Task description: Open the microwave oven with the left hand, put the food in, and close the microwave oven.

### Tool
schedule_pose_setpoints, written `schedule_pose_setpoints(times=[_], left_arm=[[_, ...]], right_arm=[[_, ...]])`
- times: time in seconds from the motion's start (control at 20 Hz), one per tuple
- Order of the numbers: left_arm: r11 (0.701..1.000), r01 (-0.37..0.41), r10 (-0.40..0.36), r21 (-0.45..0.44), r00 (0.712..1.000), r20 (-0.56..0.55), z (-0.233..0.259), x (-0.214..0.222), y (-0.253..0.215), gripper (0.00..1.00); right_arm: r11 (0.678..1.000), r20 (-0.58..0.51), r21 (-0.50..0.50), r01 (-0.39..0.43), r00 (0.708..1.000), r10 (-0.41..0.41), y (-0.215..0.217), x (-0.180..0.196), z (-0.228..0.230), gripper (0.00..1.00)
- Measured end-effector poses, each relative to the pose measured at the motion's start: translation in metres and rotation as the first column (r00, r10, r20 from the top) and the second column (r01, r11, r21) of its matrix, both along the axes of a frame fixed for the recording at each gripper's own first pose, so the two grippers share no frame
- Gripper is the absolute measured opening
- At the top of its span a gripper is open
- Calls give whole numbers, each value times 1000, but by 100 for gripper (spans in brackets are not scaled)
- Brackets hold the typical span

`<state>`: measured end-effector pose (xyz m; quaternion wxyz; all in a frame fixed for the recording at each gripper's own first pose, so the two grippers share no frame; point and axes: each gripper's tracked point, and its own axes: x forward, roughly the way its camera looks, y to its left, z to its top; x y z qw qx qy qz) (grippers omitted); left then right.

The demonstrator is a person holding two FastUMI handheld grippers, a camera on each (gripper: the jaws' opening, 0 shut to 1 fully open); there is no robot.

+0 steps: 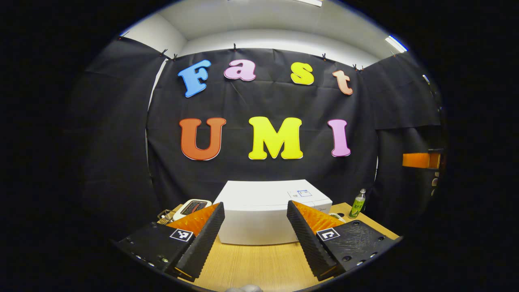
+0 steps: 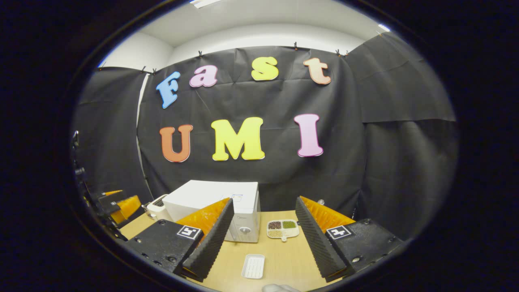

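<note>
In the left gripper view, the left gripper point(image 1: 255, 227) stands wide apart and empty at the bottom of the frame, and the white microwave oven point(image 1: 267, 211) sits dead ahead between its fingers, at lower centre on the wooden table point(image 1: 251, 263), door shut. Its long axis runs across the frame, broadside to the tongs. Moving rightward to the right gripper view, the microwave oven lies left of centre, seen corner-on, with the left gripper at the far left edge. The right gripper point(image 2: 263, 235) is likewise wide and empty; the divided food tray point(image 2: 283, 229) lies just beyond it at lower centre, beside the oven, and a white empty tray point(image 2: 253, 266) nearer still. The left gripper looks better placed for the door.
</note>
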<state>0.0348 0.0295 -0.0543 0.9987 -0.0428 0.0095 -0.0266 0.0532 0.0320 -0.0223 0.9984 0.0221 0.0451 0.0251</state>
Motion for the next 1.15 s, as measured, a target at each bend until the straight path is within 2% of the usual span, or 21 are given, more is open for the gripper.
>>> schedule_pose_setpoints(times=[0.2,0.4,0.45,0.5,0.55,0.85,1.15], left_arm=[[998,-62,62,4,997,54,27,-30,31,95],[997,-73,70,34,995,69,41,-45,40,95],[996,-74,71,44,995,74,44,-47,41,95],[996,-73,69,53,995,77,45,-47,39,95],[996,-69,64,62,995,81,47,-49,38,95],[997,-33,27,65,995,98,58,-54,25,95],[996,-30,21,80,994,110,61,-56,23,95]], right_arm=[[1000,5,8,6,1000,-6,5,-16,-4,97],[1000,0,16,16,1000,-16,5,-26,-8,100],[1000,1,17,20,1000,-20,4,-27,-9,97],[1000,-1,17,22,1000,-22,3,-28,-9,100],[1000,0,18,25,1000,-25,2,-29,-9,98],[999,22,11,36,999,-37,-2,-38,-2,98],[999,27,1,41,999,-41,-4,-42,0,97]])
